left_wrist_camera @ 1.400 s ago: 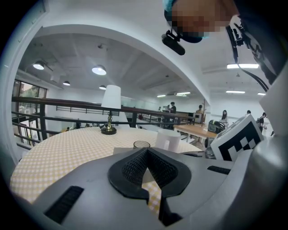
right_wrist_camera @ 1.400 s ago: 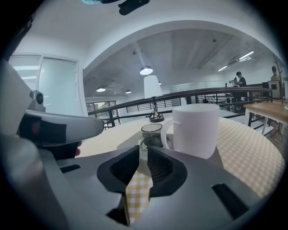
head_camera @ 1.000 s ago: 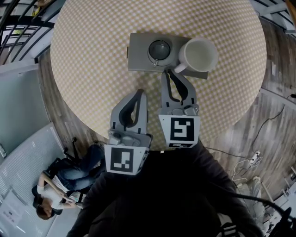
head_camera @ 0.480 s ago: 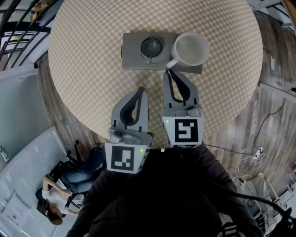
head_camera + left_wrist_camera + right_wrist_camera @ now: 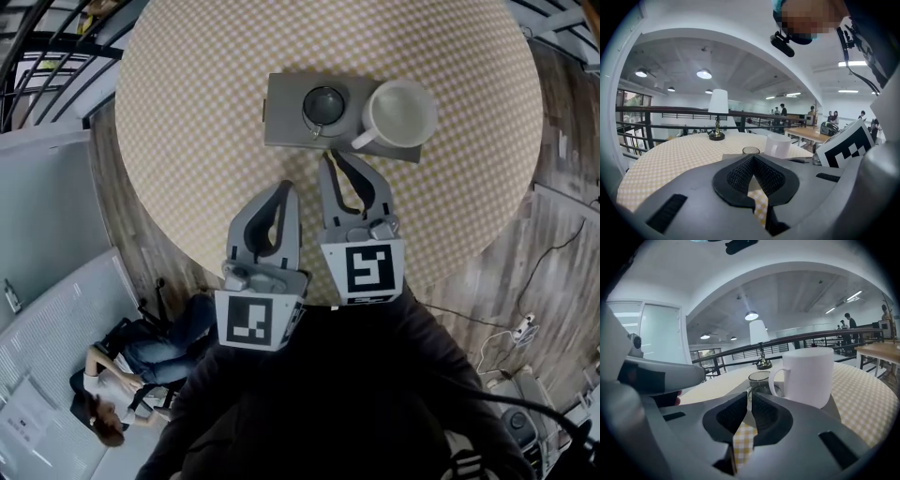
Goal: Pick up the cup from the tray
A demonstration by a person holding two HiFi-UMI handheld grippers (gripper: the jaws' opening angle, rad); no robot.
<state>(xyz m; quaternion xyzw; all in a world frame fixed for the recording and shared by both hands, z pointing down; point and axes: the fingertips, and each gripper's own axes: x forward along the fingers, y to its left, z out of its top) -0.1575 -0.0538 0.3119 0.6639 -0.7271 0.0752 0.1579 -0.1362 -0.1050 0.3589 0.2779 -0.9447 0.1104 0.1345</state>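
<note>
Looking down on a round table with a yellow-and-white check cloth point(image 5: 187, 112). Toward the far side, a flat grey rectangular tray point(image 5: 281, 120), long side running left to right. On the tray, roughly mid-way along, a small clear glass cup with a thin handle point(image 5: 324, 103), upright, handle pointing toward the near edge. Right beside it, at the tray's right end, a big white ceramic mug point(image 5: 401, 112), also upright, handle sticking out near-left toward the glass cup. Can't tell if the two actually touch.

Right gripper point(image 5: 327, 160) clenched shut with nothing in it, tips over the tray's near edge, lined up with the glass cup's handle and just left of the mug's handle, not on either one. Left gripper point(image 5: 286, 187) clamped together too, empty, sitting further back on the near left over bare cloth, clear of the tray.

Way over at the far edge, from the left gripper view, a little table lamp with a white shade point(image 5: 717, 115)
</note>
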